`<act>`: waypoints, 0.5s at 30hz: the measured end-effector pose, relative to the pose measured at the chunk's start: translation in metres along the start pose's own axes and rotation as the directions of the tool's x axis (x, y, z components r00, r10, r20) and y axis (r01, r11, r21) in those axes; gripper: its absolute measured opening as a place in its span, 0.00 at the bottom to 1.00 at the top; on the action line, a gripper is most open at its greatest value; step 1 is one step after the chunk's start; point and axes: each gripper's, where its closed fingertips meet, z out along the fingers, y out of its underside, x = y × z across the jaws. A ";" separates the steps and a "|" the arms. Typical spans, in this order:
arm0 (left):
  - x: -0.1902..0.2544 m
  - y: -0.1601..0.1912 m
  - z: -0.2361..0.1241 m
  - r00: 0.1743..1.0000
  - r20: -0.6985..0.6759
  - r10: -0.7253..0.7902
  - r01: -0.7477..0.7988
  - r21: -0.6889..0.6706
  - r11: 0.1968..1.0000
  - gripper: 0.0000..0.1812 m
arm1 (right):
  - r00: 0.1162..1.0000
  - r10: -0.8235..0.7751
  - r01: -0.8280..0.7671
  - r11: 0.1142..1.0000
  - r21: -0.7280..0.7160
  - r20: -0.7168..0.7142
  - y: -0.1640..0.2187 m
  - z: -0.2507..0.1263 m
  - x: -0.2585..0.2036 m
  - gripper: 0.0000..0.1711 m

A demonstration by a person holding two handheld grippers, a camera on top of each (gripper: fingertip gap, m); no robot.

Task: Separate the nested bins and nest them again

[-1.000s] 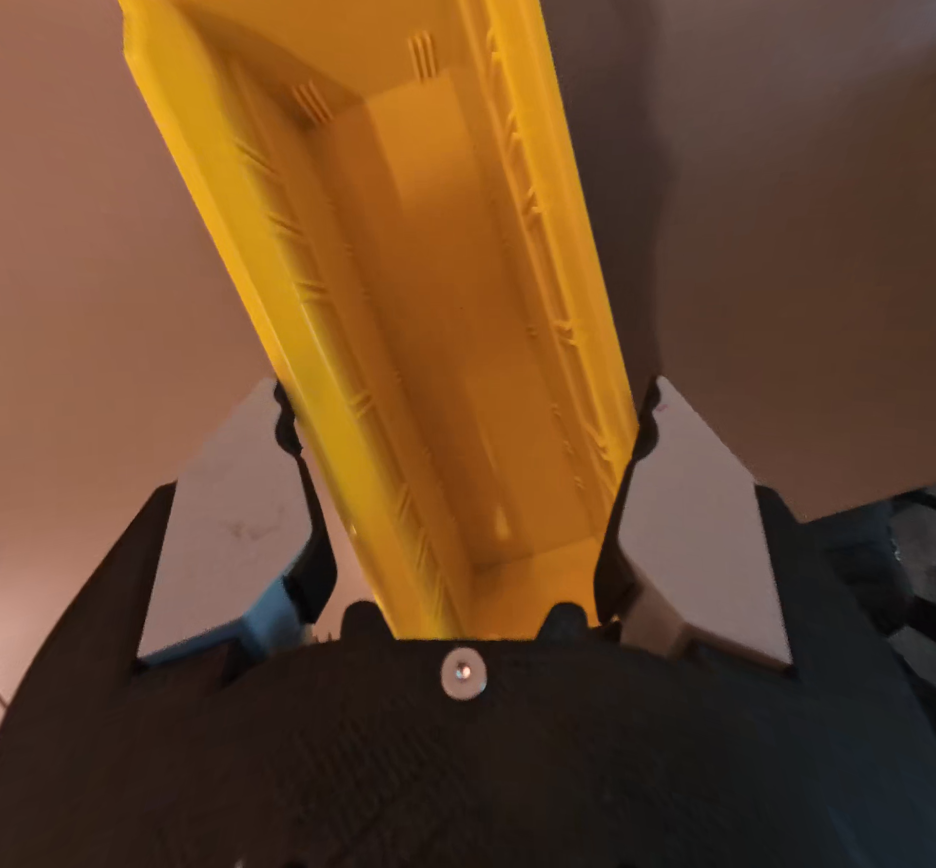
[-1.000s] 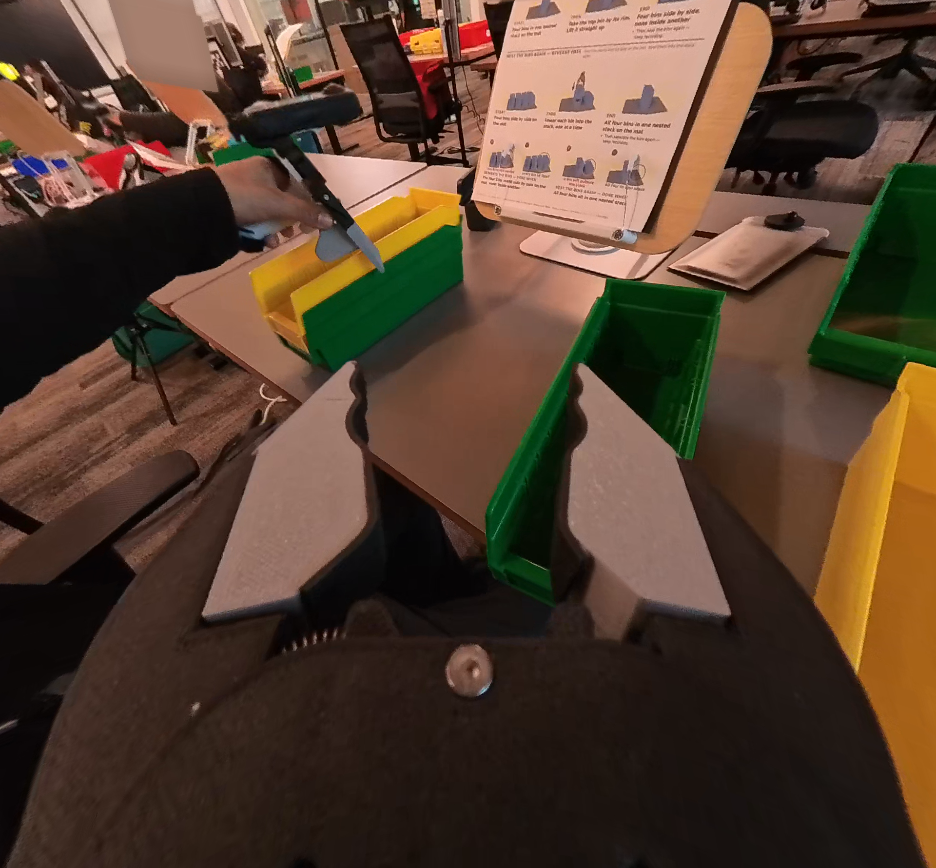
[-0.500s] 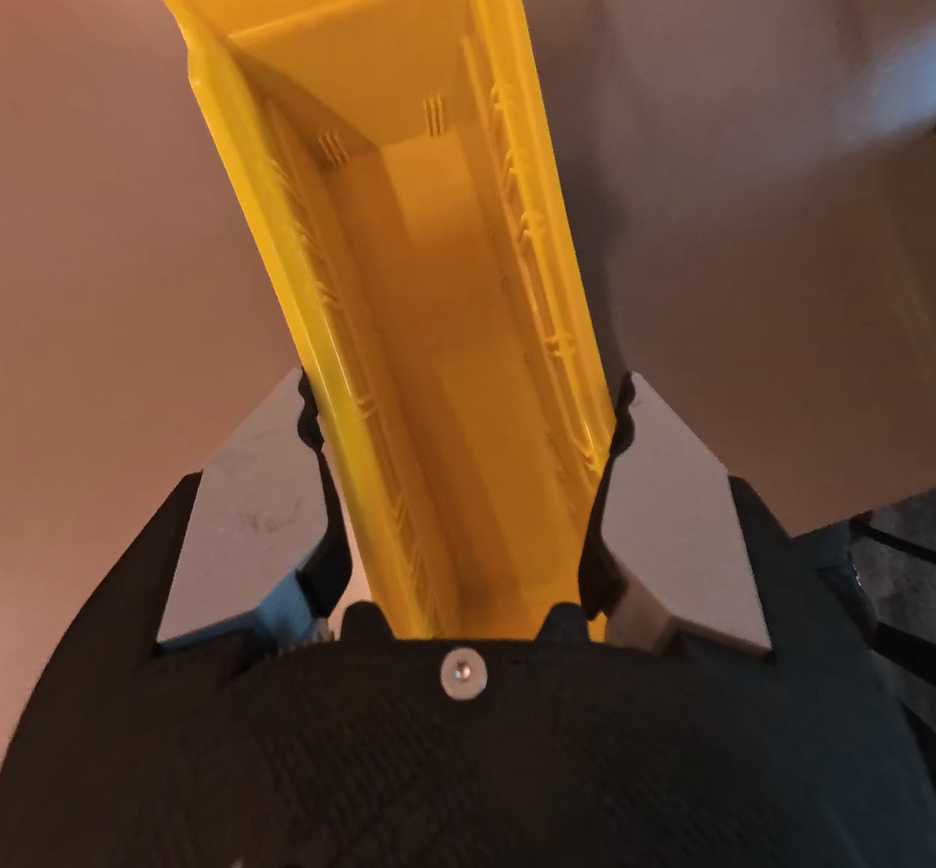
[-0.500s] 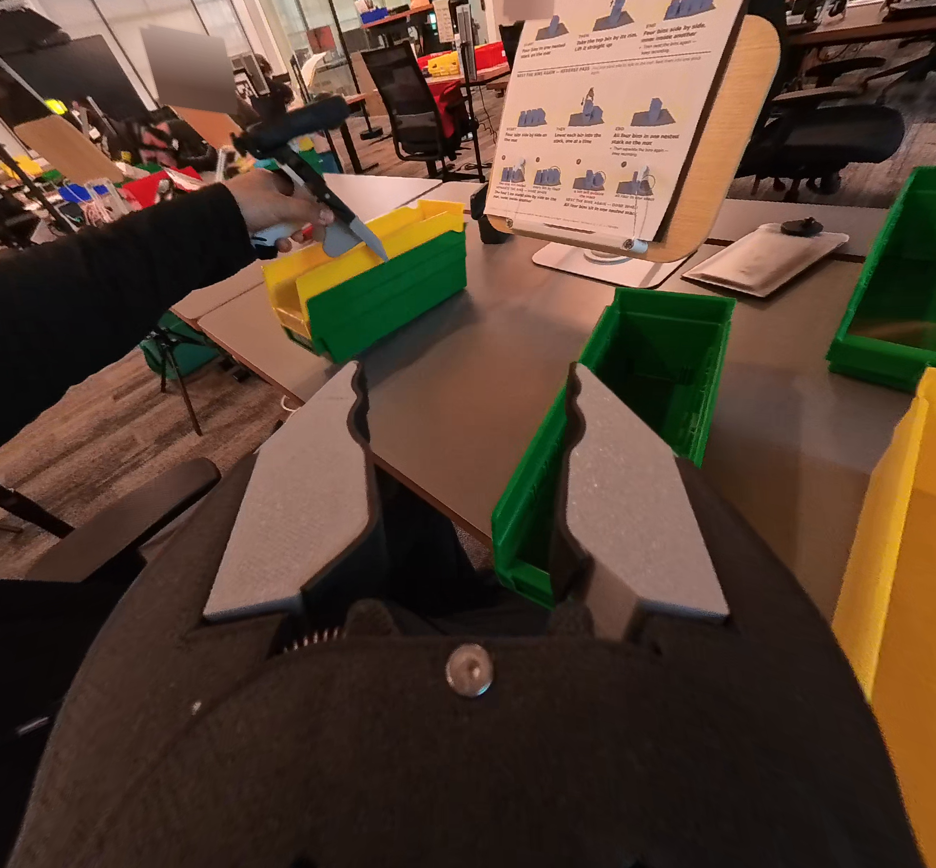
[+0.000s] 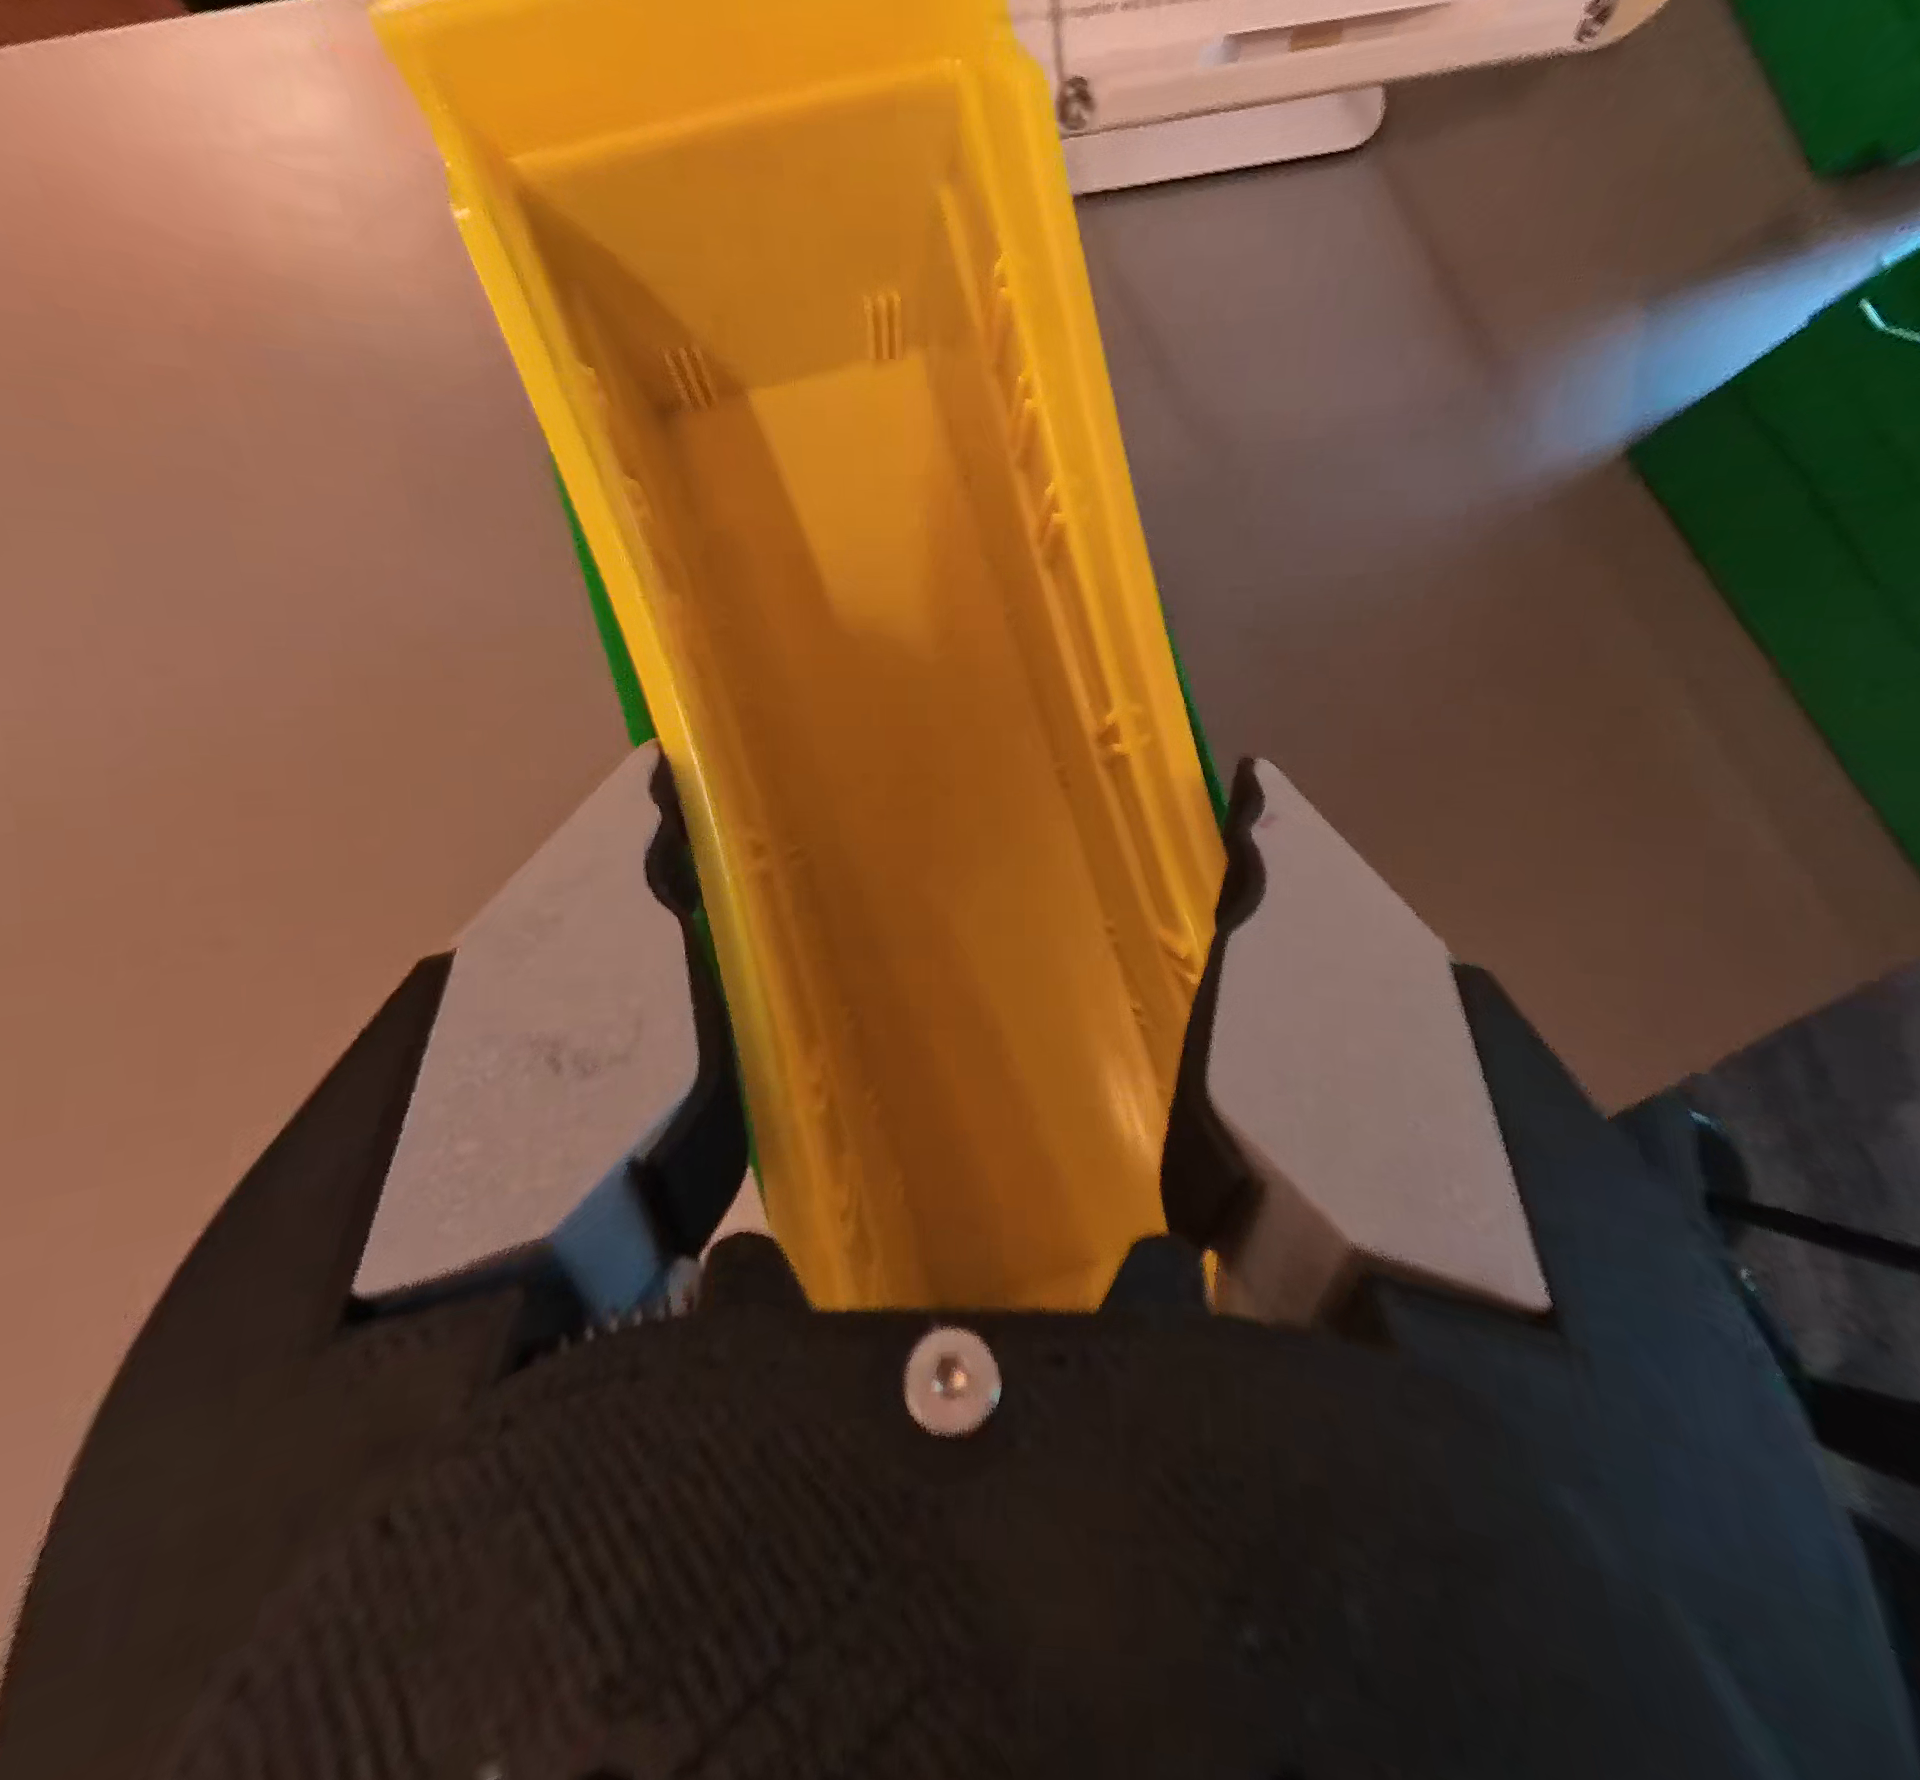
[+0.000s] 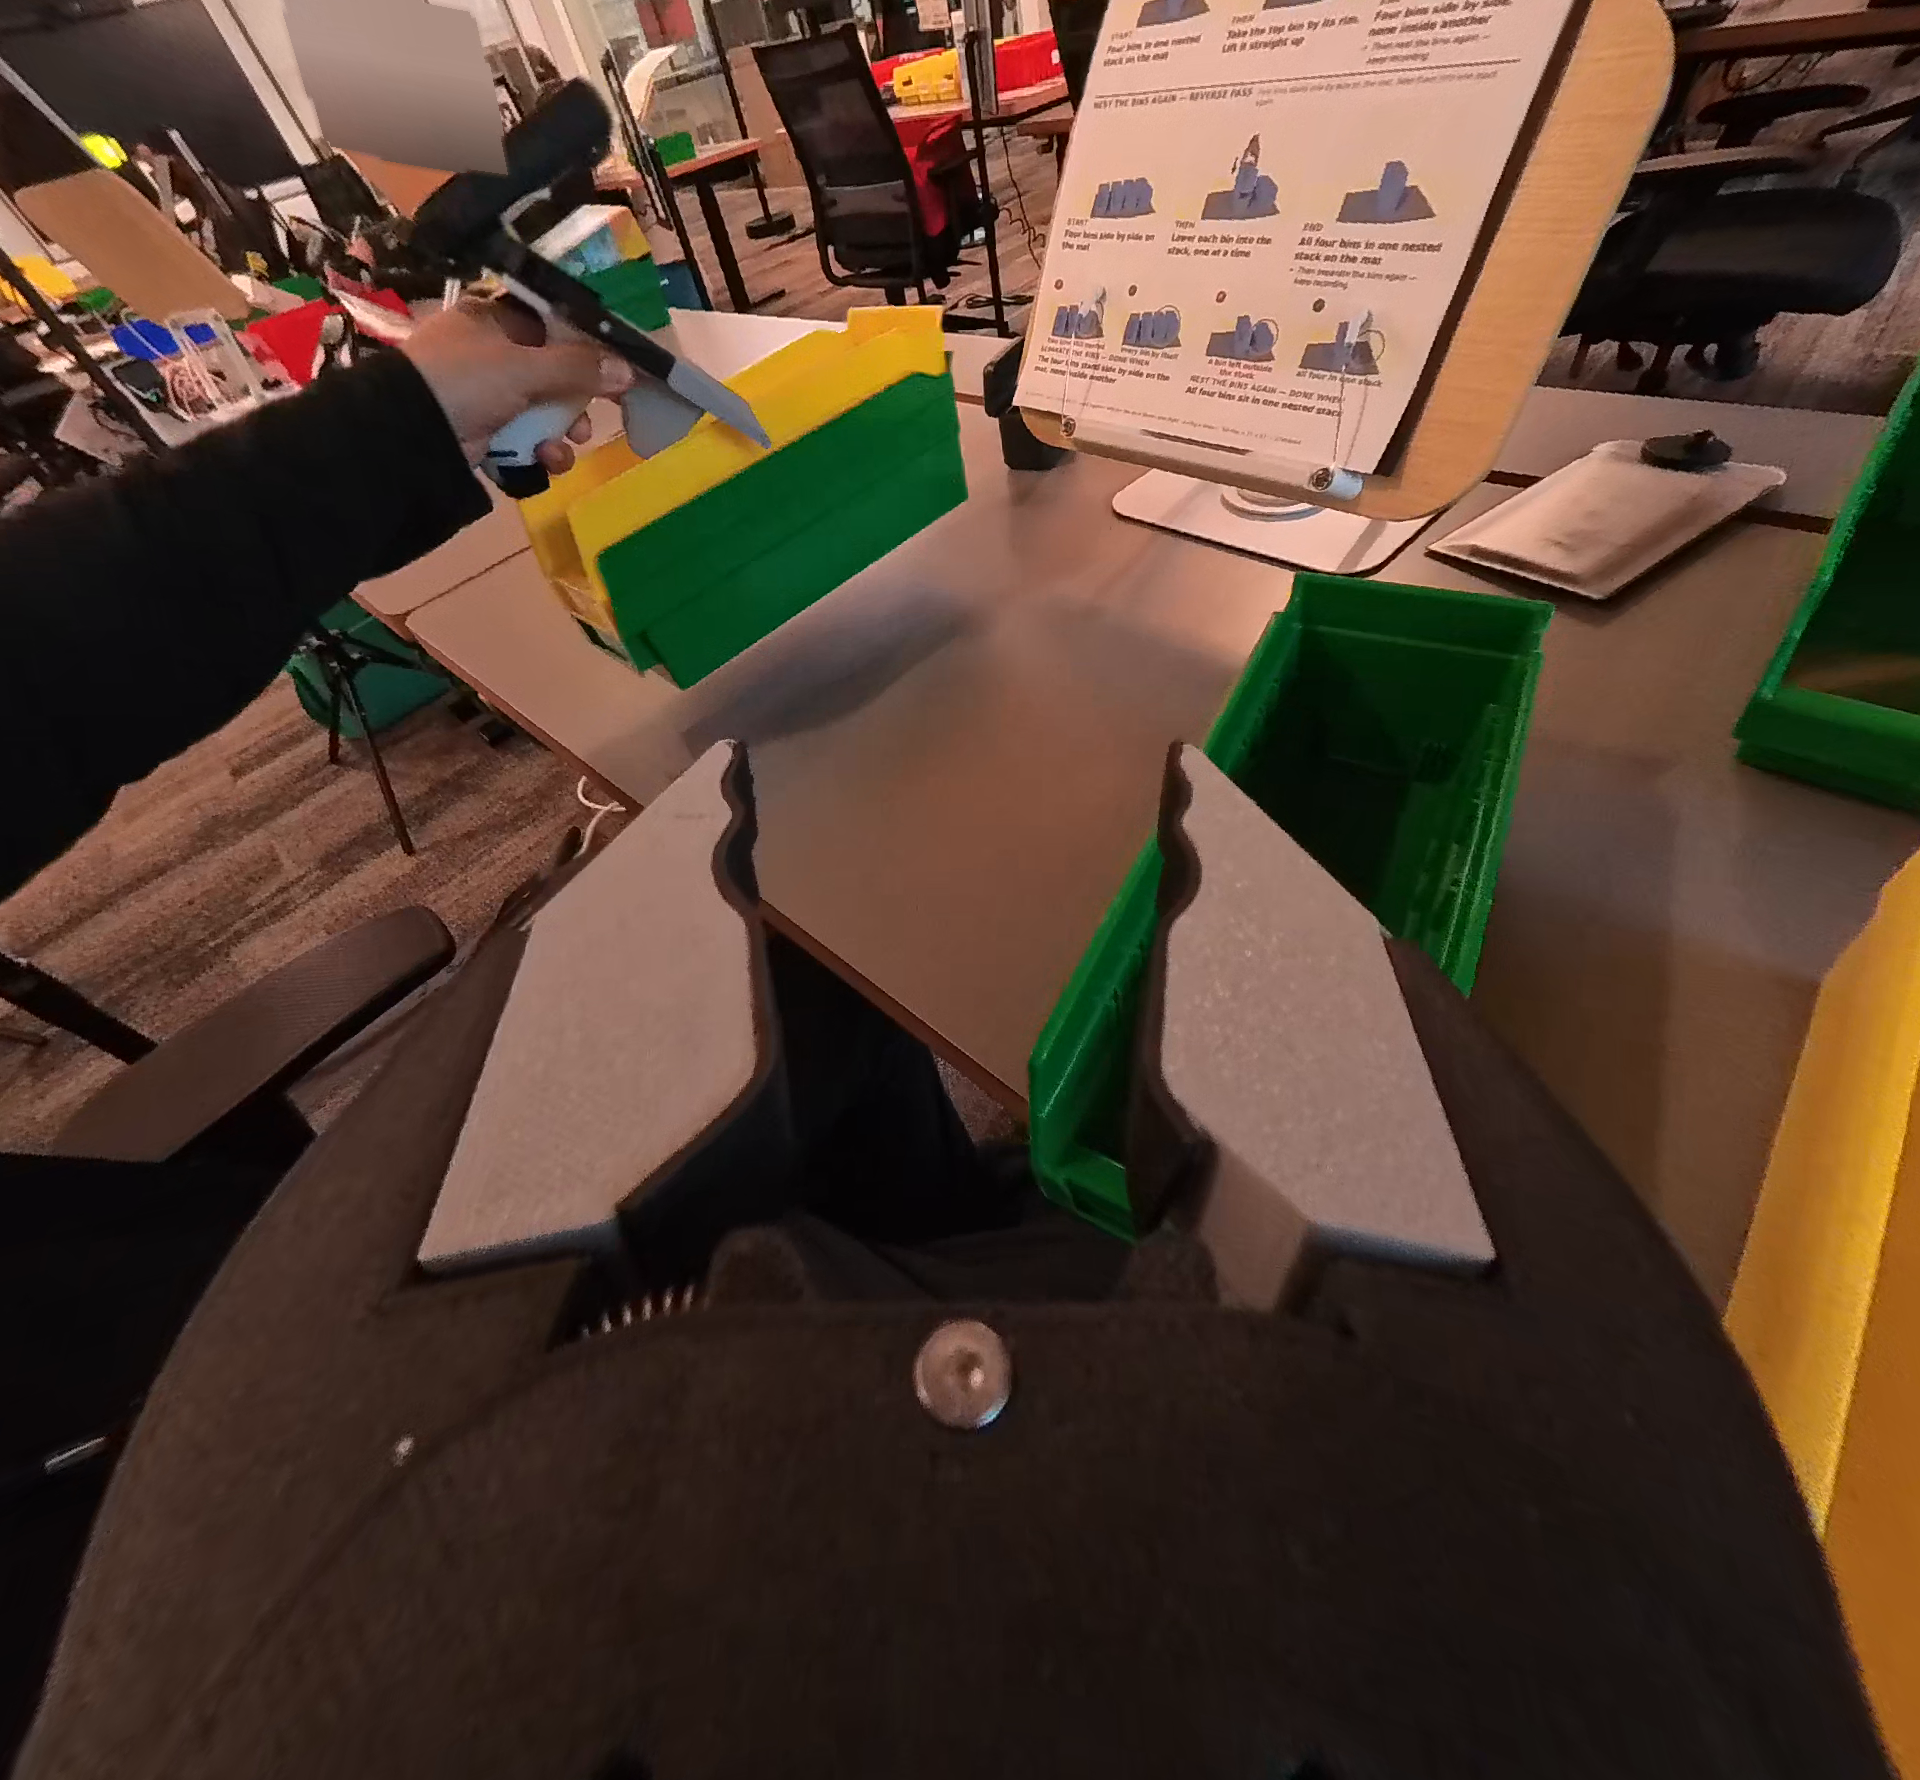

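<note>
My left gripper (image 5: pixel 951 780) is shut across the width of a yellow bin (image 5: pixel 883 587) nested in a green bin (image 5: pixel 608 608). In the right wrist view a hand holds that left gripper (image 6: pixel 696 411) on the yellow bin (image 6: pixel 821 359) and green bin (image 6: pixel 790 525), which hang tilted just above the table with a shadow below. My right gripper (image 6: pixel 956 759) is open and empty at the table's near edge. A single green bin (image 6: pixel 1382 722) stands on the table, its near left wall just inside my right finger (image 6: pixel 1299 1055).
An instruction board (image 6: pixel 1299 172) on a stand is at the back of the grey table (image 6: pixel 987 691), with a flat grey pouch (image 6: pixel 1600 515) to its right. Another green bin (image 6: pixel 1849 629) is at far right and a yellow bin (image 6: pixel 1849 1211) at near right. Office chairs and desks lie beyond.
The left gripper has lifted the nested stack off the table and carried it toward the board; the left view now shows the board and a green bin. The right gripper has barely moved.
</note>
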 end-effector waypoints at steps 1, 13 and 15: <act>0.003 0.002 -0.001 1.000 -0.002 0.021 -0.021 0.001 1.000 0.56 | 1.000 -0.003 0.003 1.000 -0.003 -0.001 0.000 0.001 -0.001 0.44; -0.002 0.012 0.002 1.000 -0.023 0.004 -0.004 -0.012 1.000 0.55 | 1.000 -0.007 0.007 1.000 -0.021 0.004 0.003 0.006 -0.003 0.44; 0.005 0.009 -0.001 0.999 -0.038 0.029 -0.029 0.017 0.999 0.56 | 1.000 -0.007 0.007 1.000 -0.029 0.004 0.005 0.008 -0.003 0.44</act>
